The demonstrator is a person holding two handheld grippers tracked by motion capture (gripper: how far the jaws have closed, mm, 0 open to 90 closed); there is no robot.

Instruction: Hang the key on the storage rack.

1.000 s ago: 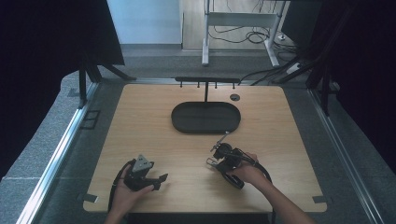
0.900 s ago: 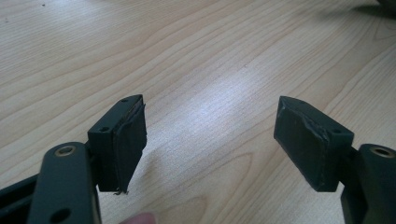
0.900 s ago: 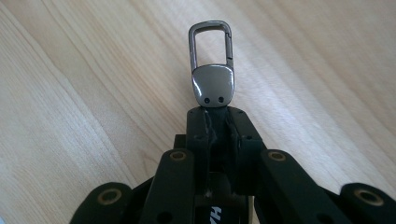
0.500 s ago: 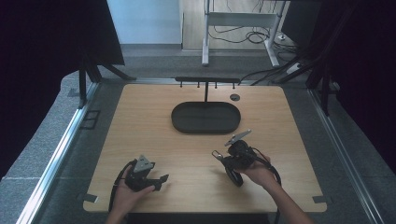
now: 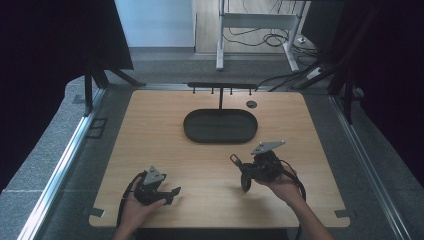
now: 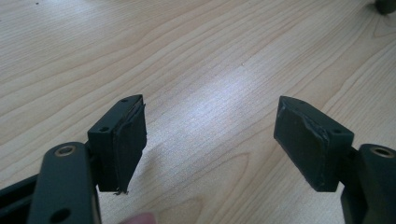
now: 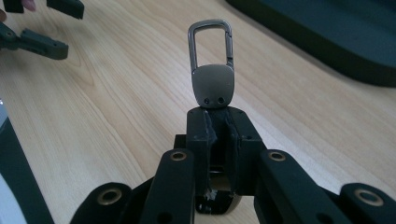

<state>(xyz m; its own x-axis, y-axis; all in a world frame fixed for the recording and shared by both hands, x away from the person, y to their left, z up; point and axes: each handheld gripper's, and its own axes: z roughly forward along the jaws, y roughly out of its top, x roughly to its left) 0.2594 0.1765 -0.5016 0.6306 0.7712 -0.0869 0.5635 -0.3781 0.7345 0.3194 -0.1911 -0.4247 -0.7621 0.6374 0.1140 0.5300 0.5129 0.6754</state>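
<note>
From the high view, the right gripper (image 5: 239, 174) at five o'clock on the table (image 5: 150, 130) lifts its catch below the dark tray (image 5: 220, 126) and hook rack (image 5: 221, 86) at twelve. The left gripper (image 6: 208, 140) gapes, unloaded, over bare wood. The right gripper view shows jaws clenched on a metal carabiner clip (image 7: 211, 70); hanging it on the rack seems next, needing a careful twelve-o'clock reach.

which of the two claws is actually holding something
The right claw: its jaws are shut on a metal clip that sticks out past them. The left claw stands wide open over bare table.
</note>
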